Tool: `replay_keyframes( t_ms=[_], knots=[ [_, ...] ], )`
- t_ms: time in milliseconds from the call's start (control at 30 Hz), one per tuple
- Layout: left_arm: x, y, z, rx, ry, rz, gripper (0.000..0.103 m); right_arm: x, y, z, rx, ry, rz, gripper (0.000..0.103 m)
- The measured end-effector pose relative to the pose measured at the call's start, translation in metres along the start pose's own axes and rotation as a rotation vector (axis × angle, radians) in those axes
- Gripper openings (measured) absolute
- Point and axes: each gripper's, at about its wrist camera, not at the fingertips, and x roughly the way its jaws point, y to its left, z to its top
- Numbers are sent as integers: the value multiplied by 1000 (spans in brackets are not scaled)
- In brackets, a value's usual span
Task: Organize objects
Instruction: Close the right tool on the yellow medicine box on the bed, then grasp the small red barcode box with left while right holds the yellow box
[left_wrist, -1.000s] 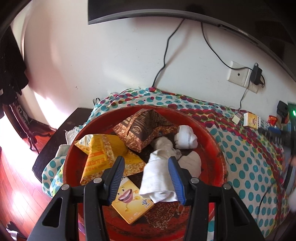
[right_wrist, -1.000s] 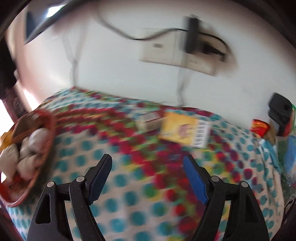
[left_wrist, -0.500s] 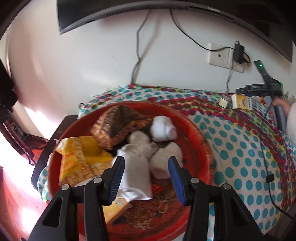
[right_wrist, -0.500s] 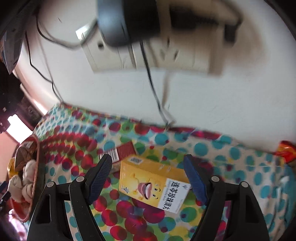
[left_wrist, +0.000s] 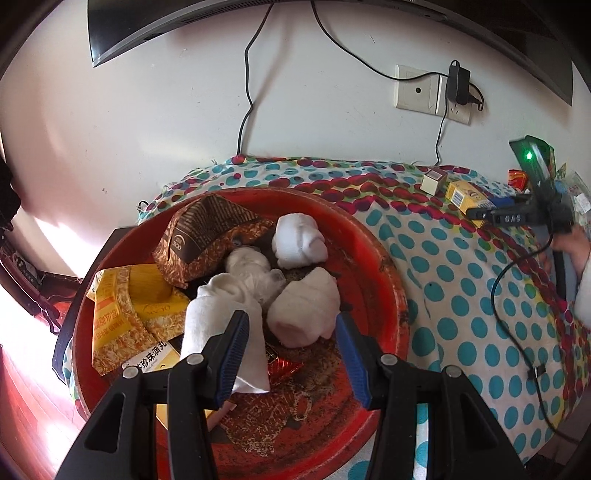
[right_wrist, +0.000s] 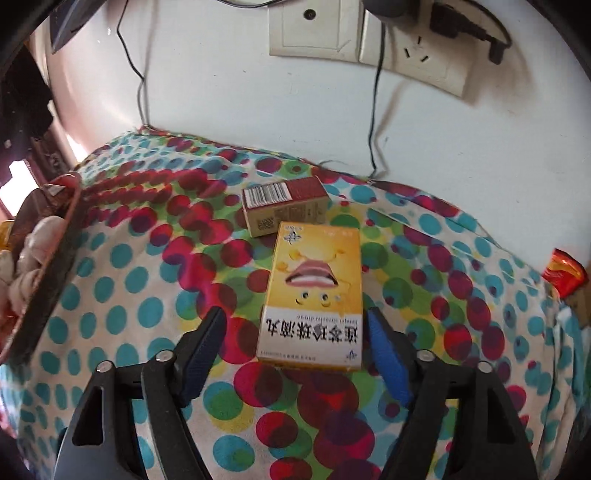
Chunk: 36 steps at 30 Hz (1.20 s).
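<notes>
A red basin (left_wrist: 384, 266) holds several rolled white socks (left_wrist: 299, 243), a brown packet (left_wrist: 207, 232), yellow packets (left_wrist: 122, 310) and a yellow box. My left gripper (left_wrist: 291, 332) hangs open over it; one rolled sock (left_wrist: 306, 314) lies below the gap and a long white sock (left_wrist: 218, 325) runs under the left finger. On the spotted cloth (right_wrist: 129, 280) lies a yellow medicine box (right_wrist: 314, 291). My right gripper (right_wrist: 295, 336) straddles its near end with jaws closing; the left pad is still clear of it. A small brown-red box (right_wrist: 284, 206) lies just behind.
The wall stands close behind, with a socket plate (right_wrist: 369, 33) and hanging cables (right_wrist: 373, 118). A red wrapper (right_wrist: 565, 273) lies at the cloth's right edge. The basin's rim (right_wrist: 48, 266) shows far left. A black cable (left_wrist: 513, 332) crosses the cloth, near a person's hand (left_wrist: 576, 243).
My right gripper dropped down to the yellow box and its jaws narrowed around it. The left gripper drifted right over the basin, so the long sock now lies under its left finger.
</notes>
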Motion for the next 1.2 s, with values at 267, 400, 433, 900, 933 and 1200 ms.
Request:
replay_keyframes(
  t_ms=[267,400,433,900,933,1200],
  knots=[
    [3,-9,1,1,-6,-13,50,-12,-2,-22,67,-75,-57,49],
    [0,-32,16,35,-17,-83,50,-25,-9,-39,44,-94,-98,49],
    [1,-41,21,60,-16,-90,50,-28,-13,-44,41,-91,-105,48],
    [98,-197,120,360,77,-196,52,-32,-30,-55,75,-53,-137,48],
    [110,-203,129,369,99,-197,52,-32,-31,-55,83,-52,-126,48],
    [198,-233,180,398,247,-181,52,-32,-36,-55,101,-48,-97,48]
  ],
)
